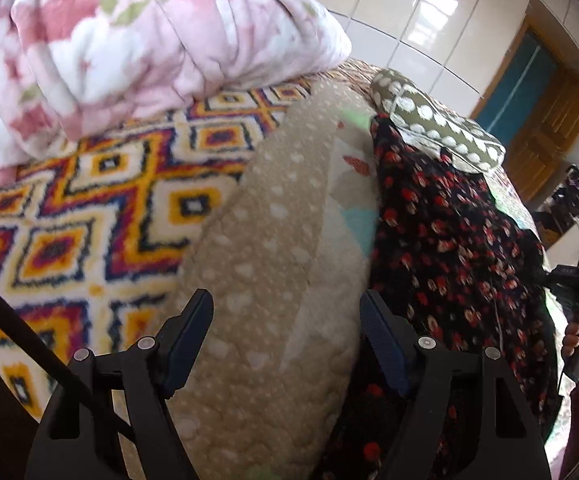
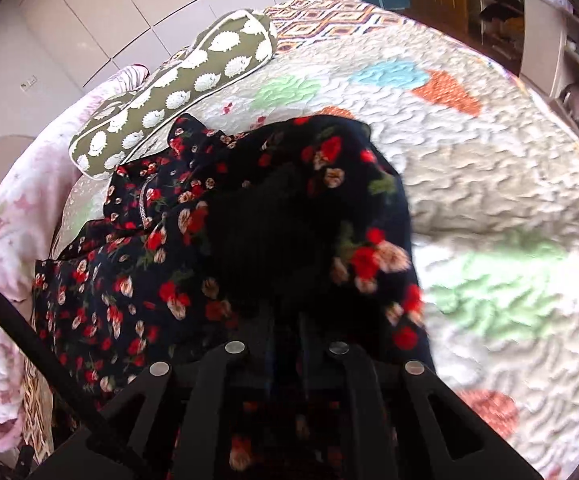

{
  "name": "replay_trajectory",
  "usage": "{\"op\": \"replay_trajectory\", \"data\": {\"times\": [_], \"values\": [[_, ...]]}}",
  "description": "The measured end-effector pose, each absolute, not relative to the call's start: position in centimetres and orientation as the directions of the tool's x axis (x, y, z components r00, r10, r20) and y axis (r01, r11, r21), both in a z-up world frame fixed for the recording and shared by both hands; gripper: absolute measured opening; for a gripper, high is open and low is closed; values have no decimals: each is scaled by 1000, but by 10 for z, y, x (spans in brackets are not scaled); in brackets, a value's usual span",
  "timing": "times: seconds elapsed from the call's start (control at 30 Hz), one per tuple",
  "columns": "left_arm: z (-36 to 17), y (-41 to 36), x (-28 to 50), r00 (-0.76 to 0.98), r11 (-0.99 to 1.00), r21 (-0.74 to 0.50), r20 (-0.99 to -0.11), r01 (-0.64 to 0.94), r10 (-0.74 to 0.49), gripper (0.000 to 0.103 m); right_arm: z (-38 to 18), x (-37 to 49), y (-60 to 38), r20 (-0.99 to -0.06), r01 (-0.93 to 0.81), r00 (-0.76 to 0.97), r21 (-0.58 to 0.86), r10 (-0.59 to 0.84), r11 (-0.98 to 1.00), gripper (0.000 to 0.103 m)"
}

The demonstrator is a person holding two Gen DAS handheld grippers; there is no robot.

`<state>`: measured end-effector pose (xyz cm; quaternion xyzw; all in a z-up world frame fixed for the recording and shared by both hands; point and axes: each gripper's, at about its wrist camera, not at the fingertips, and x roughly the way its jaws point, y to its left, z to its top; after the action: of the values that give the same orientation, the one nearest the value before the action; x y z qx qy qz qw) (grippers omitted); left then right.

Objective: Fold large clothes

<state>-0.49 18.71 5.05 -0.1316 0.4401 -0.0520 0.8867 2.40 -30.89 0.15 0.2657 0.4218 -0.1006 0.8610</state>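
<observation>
The left gripper (image 1: 285, 340) hung with its jaws apart and nothing between them, over the beige quilt (image 1: 257, 240) on the bed; the dark floral garment (image 1: 449, 248) lay at its two o'clock, crumpled below the green spotted pillow (image 1: 429, 120). The right gripper (image 2: 285, 320) had its jaws drawn together on a fold of that garment, lifted into a hump at twelve o'clock. The step in hand looked like taking hold to spread the garment flat. Next, the left gripper likely needed to reach across and clamp another edge.
</observation>
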Motion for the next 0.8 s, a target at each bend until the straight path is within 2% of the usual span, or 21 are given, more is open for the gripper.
{"op": "replay_trajectory", "data": {"times": [0.03, 0.07, 0.1, 0.13, 0.17, 0.33, 0.43, 0.5, 0.53, 0.6, 0.63, 0.7, 0.8], "values": [[48, 183, -7, 601, 960, -280, -769, -13, -216, 75, 8, 16, -307, -769, 371, 636, 375, 61, 849, 21], [47, 181, -10, 596, 961, -276, -772, -4, -219, 75, 14, -1, -304, -759, 339, 648, 372, 72, 864, 32], [46, 177, -14, 591, 965, -263, -778, 4, -214, 75, 18, -11, -304, -756, 325, 650, 368, 77, 871, 39], [45, 174, -17, 586, 969, -247, -784, 10, -206, 75, 22, -27, -304, -753, 308, 653, 362, 81, 880, 52], [43, 172, -20, 580, 973, -230, -791, 14, -195, 75, 22, -41, -304, -752, 298, 654, 357, 83, 885, 58], [31, 159, -37, 555, 984, -176, -815, 40, -168, 75, 14, -115, -315, -770, 307, 635, 326, 62, 894, 59], [24, 156, -43, 527, 978, -200, -827, 54, -198, 75, 4, -149, -319, -777, 337, 628, 317, 39, 887, 65], [18, 157, -45, 496, 969, -241, -836, 56, -236, 74, -9, -163, -320, -785, 347, 616, 352, 71, 869, 65], [15, 159, -46, 483, 964, -262, -838, 54, -255, 72, -16, -169, -320, -786, 354, 612, 373, 89, 858, 65], [15, 162, -49, 467, 950, -306, -833, 58, -296, 60, -29, -177, -319, -783, 370, 609, 421, 125, 828, 65], [15, 164, -51, 452, 936, -345, -826, 65, -336, 50, -35, -180, -319, -779, 372, 609, 444, 147, 815, 65], [14, 170, -57, 433, 904, -423, -805, 62, -406, 48, -45, -186, -315, -758, 367, 624, 498, 189, 786, 69], [11, 176, -66, 431, 883, -465, -786, 62, -444, 48, -50, -195, -307, -717, 339, 658, 553, 229, 761, 72]]}}
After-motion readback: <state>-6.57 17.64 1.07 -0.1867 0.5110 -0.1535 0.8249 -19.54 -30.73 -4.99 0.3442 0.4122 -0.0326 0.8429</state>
